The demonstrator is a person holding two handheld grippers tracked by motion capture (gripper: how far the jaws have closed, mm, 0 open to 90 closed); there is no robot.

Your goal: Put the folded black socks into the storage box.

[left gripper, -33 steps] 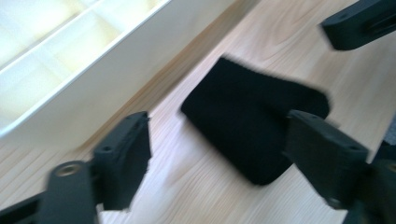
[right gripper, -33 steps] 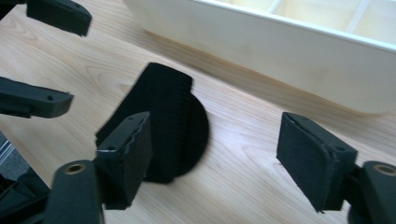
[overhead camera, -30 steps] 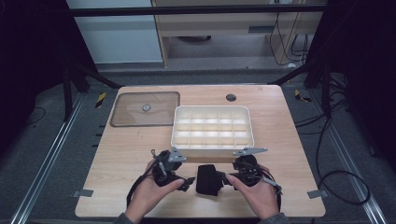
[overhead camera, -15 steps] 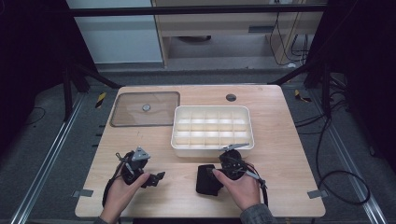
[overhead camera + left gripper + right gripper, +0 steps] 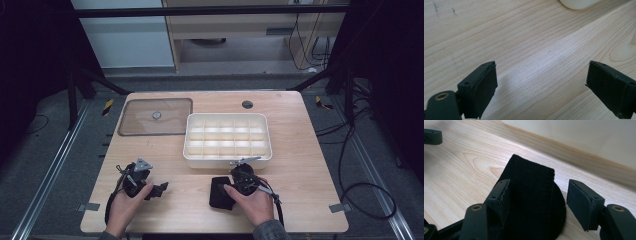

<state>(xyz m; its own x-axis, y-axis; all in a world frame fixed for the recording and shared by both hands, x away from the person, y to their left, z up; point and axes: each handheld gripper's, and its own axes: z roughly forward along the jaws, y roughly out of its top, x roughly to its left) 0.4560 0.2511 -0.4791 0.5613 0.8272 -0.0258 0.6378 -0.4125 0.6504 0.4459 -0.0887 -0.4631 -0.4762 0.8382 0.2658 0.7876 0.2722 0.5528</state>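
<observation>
1. Here, at the left of the high view, your left hand (image 5: 124,207) rests on the wooden table (image 5: 310,180) near its front edge, holding the left gripper (image 5: 162,188) low over bare wood, with its cable looping back beside your wrist. In the left gripper view its two black jaws stand spread wide, with nothing but wood grain between them.

2. Behind that hand, toward the far left corner of the table, a clear flat lid (image 5: 135,117) with a small round knob (image 5: 156,115) lies flat on the wood.

3. At centre, a white compartment tray (image 5: 227,161) sits on the table, its grid of small cells open to the camera. The lid lies just beside its left wall; the two look close, but whether they touch cannot be told.

4. In front of the tray's near wall lies a black fabric piece (image 5: 220,192), apparently folded, between your two hands and close against the right one. In the right gripper view the cloth (image 5: 531,195) rises between that gripper's jaws.

5. At the right, your right hand (image 5: 255,205) brings the right gripper (image 5: 226,188) onto the cloth. Its jaws have just been closing around the fabric: the left jaw lies against the cloth's edge, while the right jaw stands off it with a visible gap, so the claw is part-spread and not yet pinching.

6. Beyond the tray, a small dark round hole (image 5: 247,104) marks the table's far edge.
</observation>
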